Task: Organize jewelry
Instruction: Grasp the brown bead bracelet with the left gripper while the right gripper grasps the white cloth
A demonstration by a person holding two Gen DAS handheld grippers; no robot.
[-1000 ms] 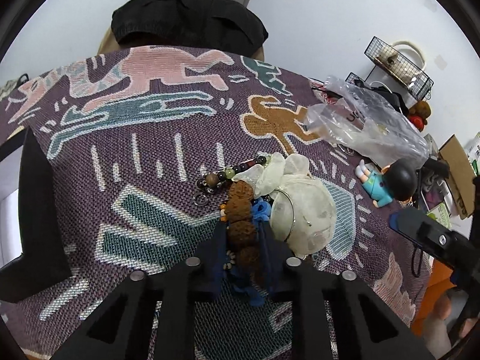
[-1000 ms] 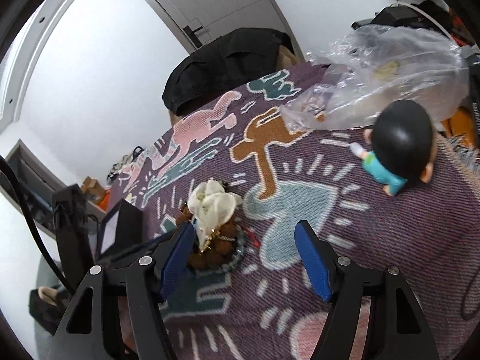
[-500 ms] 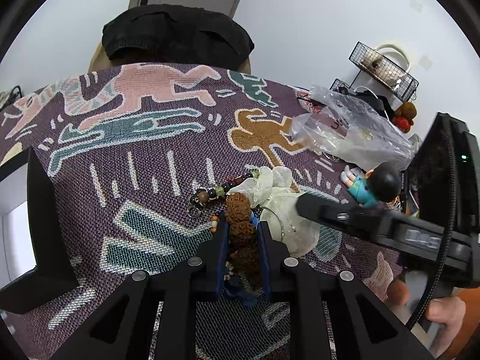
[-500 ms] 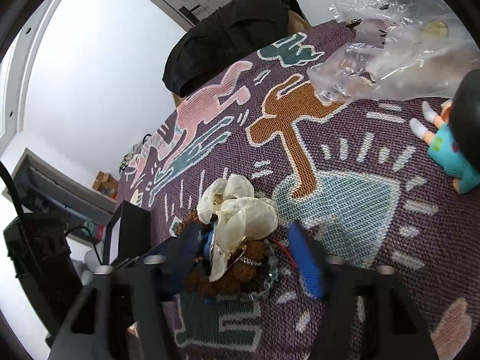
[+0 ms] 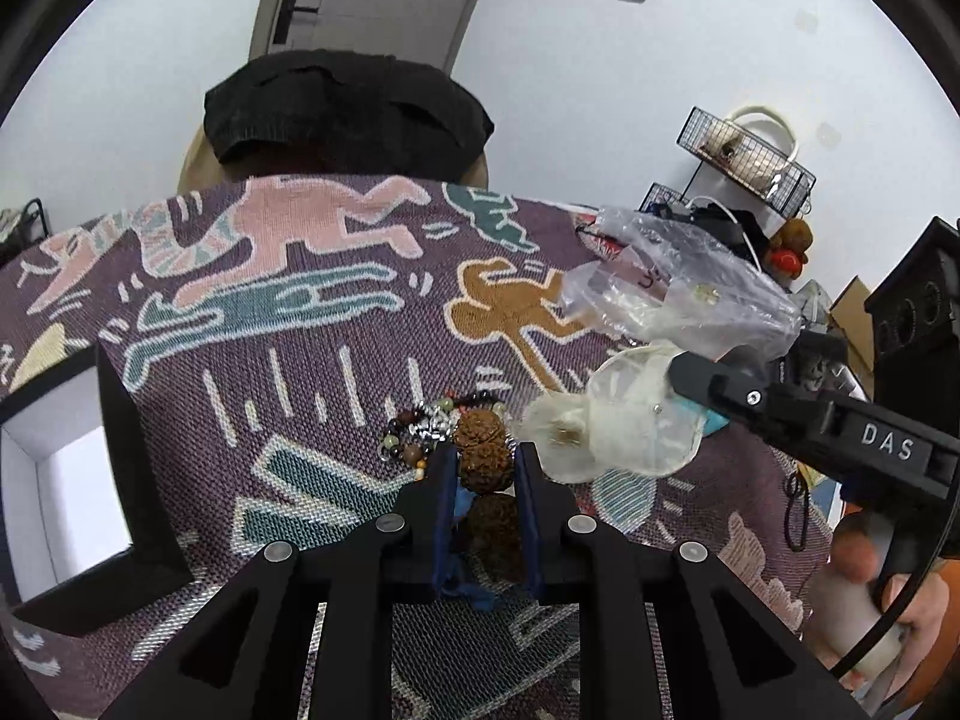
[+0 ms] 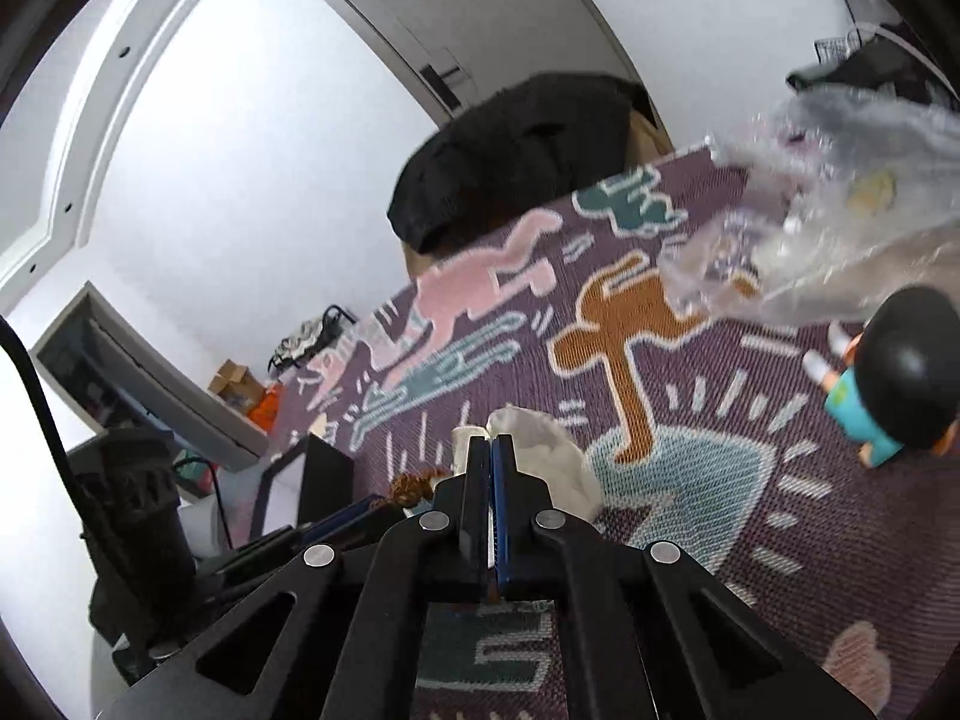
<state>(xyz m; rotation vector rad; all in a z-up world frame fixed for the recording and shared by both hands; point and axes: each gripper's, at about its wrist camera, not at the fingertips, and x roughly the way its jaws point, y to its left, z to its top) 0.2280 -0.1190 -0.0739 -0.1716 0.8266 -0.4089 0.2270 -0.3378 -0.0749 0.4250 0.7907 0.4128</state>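
My left gripper (image 5: pixel 485 461) is shut on a bracelet of large brown seed beads (image 5: pixel 480 450), with its blue cord (image 5: pixel 463 505) hanging between the fingers. A string of small dark and green beads (image 5: pixel 420 423) lies on the patterned cloth (image 5: pixel 288 312) just beyond the fingertips. To the right, a sheer cream pouch (image 5: pixel 624 432) is pinched by my right gripper (image 5: pixel 699 375). In the right wrist view that gripper (image 6: pixel 491 450) has its jaws closing flat on the pouch (image 6: pixel 558 468), pads pressed on the fabric. The brown beads (image 6: pixel 414 486) show to its left.
A crumpled clear plastic bag (image 5: pixel 678 294) lies at the back right. A black-haired doll (image 6: pixel 894 378) is on the cloth to the right. An open black box with a white inside (image 5: pixel 66 468) stands at the left edge. A dark jacket (image 5: pixel 342 108) drapes a chair behind.
My right gripper came in over the pouch and shut on it, and the pouch now sits apart to the right of the bead pile. My left gripper rose a little, still holding the brown bracelet.
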